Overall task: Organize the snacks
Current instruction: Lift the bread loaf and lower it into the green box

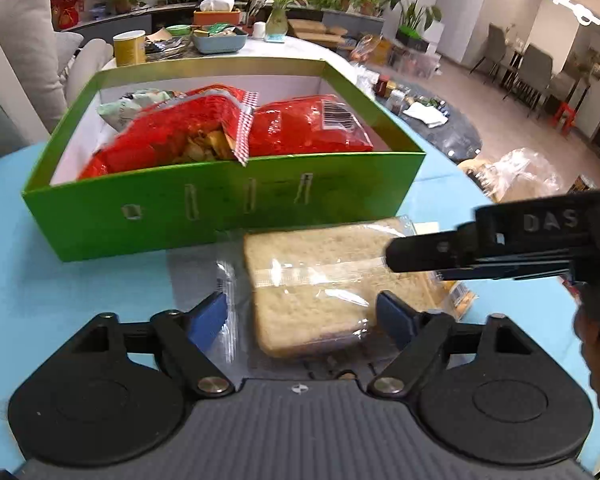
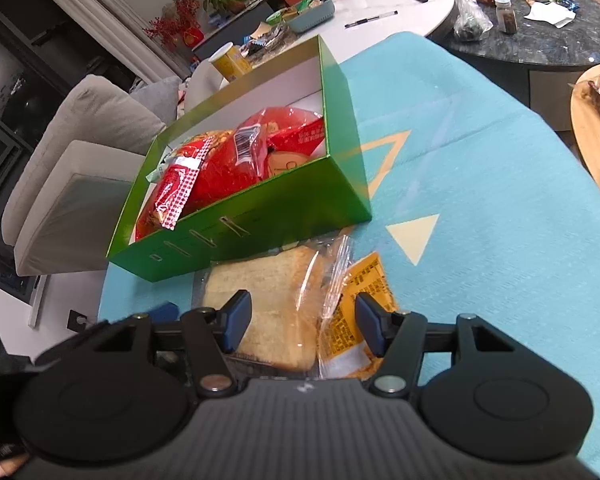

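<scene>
A clear-wrapped bread pack (image 1: 320,280) lies on the blue tablecloth (image 1: 80,288) just in front of the green box (image 1: 220,216). The box holds red snack bags (image 1: 188,132) and a pale green packet. My left gripper (image 1: 302,314) is open, its blue pads on either side of the bread's near end. My right gripper (image 2: 302,326) is open over the same bread pack (image 2: 268,304), with the pack's orange label (image 2: 360,308) by its right pad. The right gripper's black body (image 1: 500,240) reaches in from the right in the left wrist view.
The green box (image 2: 260,216) sits at the cloth's far left. Behind it a white table (image 2: 400,4) carries a yellow can (image 1: 129,47), a blue tray and plants. A dark round table (image 2: 540,40) with jars stands at the right. A grey sofa (image 2: 80,160) is on the left.
</scene>
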`<state>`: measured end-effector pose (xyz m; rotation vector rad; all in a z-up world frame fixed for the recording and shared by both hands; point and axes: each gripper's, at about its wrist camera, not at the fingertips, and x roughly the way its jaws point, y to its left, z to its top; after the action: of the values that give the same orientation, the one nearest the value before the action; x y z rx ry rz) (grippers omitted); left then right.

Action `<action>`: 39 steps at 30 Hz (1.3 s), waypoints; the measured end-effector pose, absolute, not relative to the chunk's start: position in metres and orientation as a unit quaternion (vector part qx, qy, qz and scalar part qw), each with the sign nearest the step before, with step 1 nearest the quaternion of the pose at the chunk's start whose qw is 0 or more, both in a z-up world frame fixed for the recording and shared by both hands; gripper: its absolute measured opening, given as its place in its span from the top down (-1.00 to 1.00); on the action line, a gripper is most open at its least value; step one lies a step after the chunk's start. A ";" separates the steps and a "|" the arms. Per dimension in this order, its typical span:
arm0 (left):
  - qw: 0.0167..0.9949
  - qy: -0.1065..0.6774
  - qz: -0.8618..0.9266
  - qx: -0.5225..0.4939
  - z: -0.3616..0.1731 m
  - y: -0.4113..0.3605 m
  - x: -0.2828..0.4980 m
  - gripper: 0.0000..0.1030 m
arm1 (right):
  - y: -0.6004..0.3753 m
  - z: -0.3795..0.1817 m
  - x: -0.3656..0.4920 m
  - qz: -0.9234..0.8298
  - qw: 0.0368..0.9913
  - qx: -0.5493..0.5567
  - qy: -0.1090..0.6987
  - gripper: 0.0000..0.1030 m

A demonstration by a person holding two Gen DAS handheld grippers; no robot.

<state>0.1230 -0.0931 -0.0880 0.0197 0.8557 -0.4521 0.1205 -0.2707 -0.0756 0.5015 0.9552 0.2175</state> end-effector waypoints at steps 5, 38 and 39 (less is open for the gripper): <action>0.883 0.412 -0.227 0.003 -0.087 -0.098 0.126 -0.55 | -0.259 -0.076 0.123 0.104 0.857 0.218 0.455 -0.26; 0.943 0.259 -0.203 0.044 0.015 -0.108 0.163 -0.40 | -0.249 0.014 0.165 0.151 0.911 0.189 0.335 -0.23; 0.943 0.259 -0.202 0.048 0.014 -0.110 0.169 -0.40 | -0.250 0.012 0.170 0.150 0.910 0.192 0.336 -0.23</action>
<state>0.1690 -0.1098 0.0135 0.0986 0.5284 -0.4126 0.1698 -0.2500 0.0117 0.3955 0.6928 0.3102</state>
